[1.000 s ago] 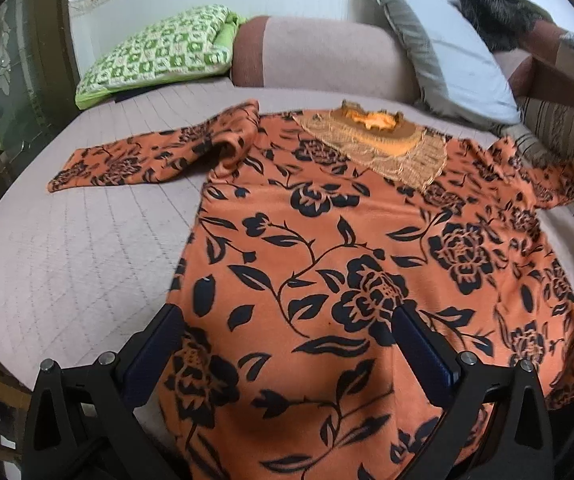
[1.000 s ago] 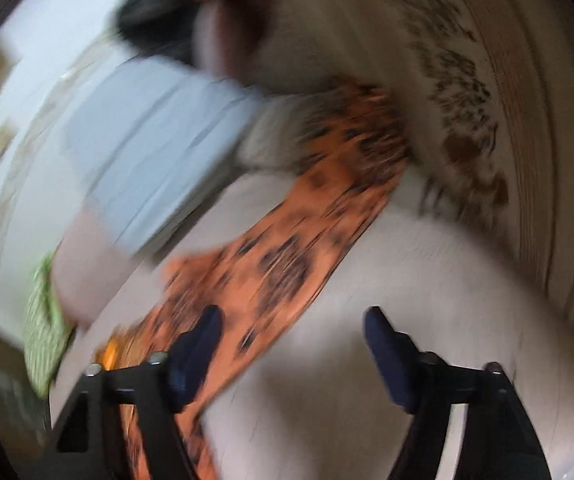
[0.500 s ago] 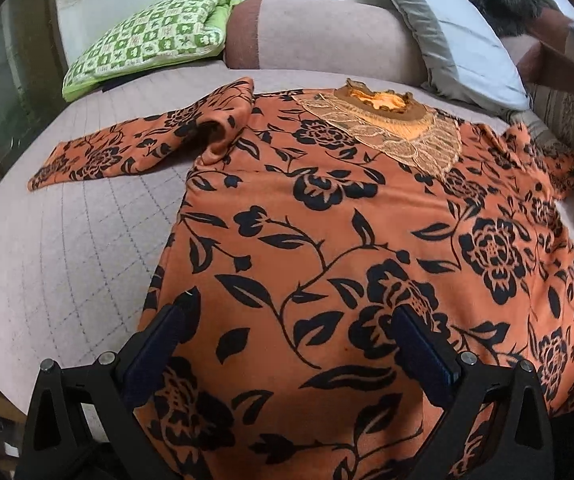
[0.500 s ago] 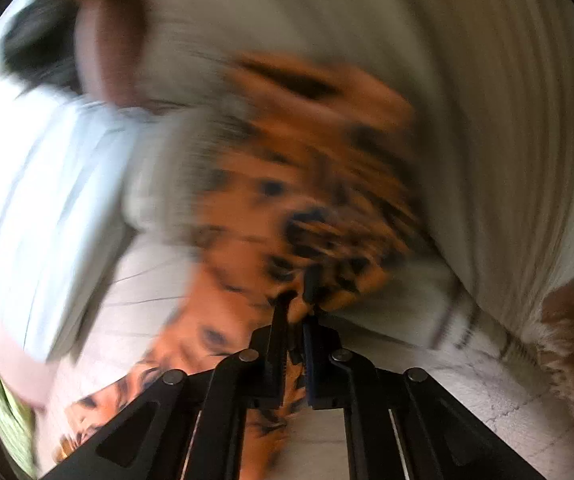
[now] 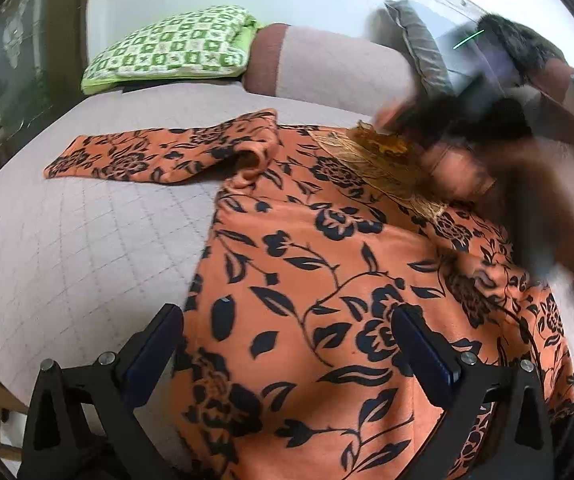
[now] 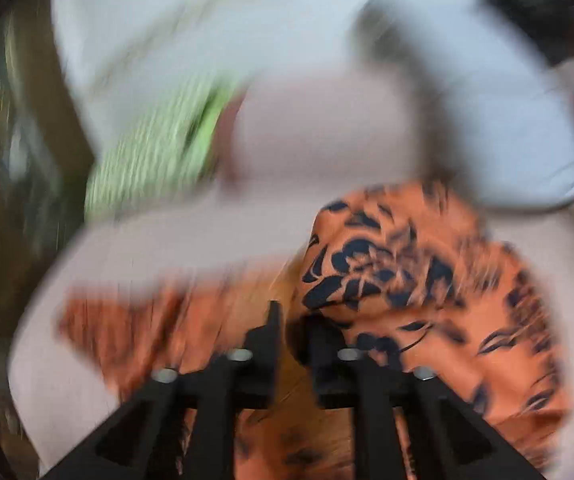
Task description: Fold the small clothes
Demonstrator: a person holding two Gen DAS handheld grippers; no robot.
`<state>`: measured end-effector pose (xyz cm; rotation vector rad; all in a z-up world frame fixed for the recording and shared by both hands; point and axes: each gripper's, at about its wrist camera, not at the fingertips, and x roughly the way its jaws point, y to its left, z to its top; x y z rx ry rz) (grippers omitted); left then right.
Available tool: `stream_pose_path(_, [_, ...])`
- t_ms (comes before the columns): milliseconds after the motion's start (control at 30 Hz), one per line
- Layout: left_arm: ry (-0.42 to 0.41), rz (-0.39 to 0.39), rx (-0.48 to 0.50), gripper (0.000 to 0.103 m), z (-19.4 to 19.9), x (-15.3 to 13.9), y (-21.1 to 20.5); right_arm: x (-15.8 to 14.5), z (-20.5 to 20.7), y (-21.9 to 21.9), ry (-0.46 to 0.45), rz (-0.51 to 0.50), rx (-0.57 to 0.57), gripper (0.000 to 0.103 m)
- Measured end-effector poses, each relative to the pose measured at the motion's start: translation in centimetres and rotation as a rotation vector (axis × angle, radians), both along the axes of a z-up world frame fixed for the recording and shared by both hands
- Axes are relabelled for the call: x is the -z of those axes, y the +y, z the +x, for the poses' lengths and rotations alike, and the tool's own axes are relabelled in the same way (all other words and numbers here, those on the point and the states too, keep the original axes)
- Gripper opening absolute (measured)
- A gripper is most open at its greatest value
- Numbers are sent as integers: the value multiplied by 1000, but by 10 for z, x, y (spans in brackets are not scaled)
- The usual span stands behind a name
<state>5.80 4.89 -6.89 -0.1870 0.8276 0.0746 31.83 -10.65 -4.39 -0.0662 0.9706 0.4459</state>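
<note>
Holding wide over the orange floral top: your left gripper, above its hem. Your right gripper: pinched onto a sleeve. Beyond: quilted bed, green pillow.

Orange top with black flowers and vines, gold-tan lace collar, pale pink-grey quilted bed cover in a diamond grid, green-and-white checked pillow, grey pillow, black tools with dark blue pads
</note>
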Motion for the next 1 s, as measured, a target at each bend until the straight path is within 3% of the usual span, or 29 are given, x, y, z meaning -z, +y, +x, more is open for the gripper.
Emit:
stream_pose_path(33, [0,-11,-6,103,-1,0,3,26,-4,17,64,-47,-33,86])
stream_pose_path(100, [-6,-25,-19,103,-5,-2,10,22,-21,15,-47,-45,-33,87])
stream_pose_path(200, [-15,-52,-43,103,-3,-4,17,-2,-42,-13,-82,51,-56,87])
stream_pose_path(300, [-9,-24,-31,103,5,-8,9,-32,-52,-72,-126,162,11,89])
stream_pose_path(467, [-8,166,45,103,51,-32,-29,-29,-38,-170,-125,258,244,97])
stream_pose_path(567, [-10,252,99,103,106,-51,-64,-11,-3,-230,-22,400,323,97])
stream_pose_path(633, [-18,370,133,103,146,-55,-97,12,2,-259,58,462,434,97])
stream_pose_path(667, [-18,429,157,103,166,-53,-115,26,0,-275,100,574,456,97])
stream_pose_path(767, [26,554,207,103,214,-30,-153,38,-15,-289,58,727,432,97])
stream_pose_path(933, [131,753,209,97,268,21,-181,39,-15,-276,39,705,389,97])
stream_pose_path(1000, [152,785,204,91,275,30,-182,40,-12,-273,38,697,378,97])
